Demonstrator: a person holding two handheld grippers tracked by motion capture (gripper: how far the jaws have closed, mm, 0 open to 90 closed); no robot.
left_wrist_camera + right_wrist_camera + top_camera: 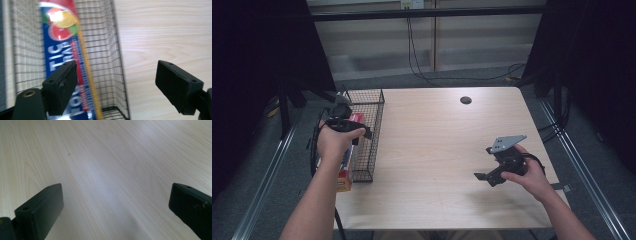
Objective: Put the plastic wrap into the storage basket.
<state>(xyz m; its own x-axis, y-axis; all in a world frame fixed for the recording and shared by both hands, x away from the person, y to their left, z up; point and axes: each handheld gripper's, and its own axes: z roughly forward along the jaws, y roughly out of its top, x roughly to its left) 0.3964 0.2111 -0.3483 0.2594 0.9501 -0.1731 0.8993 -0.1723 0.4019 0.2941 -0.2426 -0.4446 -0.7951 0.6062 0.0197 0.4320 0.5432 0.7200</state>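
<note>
One item in hand: a long box of plastic wrap (pixel 65 62), blue with red and yellow print, lying lengthwise inside the black wire basket (pixel 371 114) at the left edge of the tabletop (pixel 437 150).

Left gripper (pixel 117 87): above the basket, jaws spread, nothing between them; the box lies below and clear of the pads.

Right gripper (pixel 113 212): held low over bare tabletop at the right, jaws wide apart, empty.

Step, as judged: the box is deposited in the basket and let go; this is the release and lift-away.

Next move, as judged: carry the left gripper up and clear of the basket's wire rim without snagging it, then back over the open tabletop.
</note>
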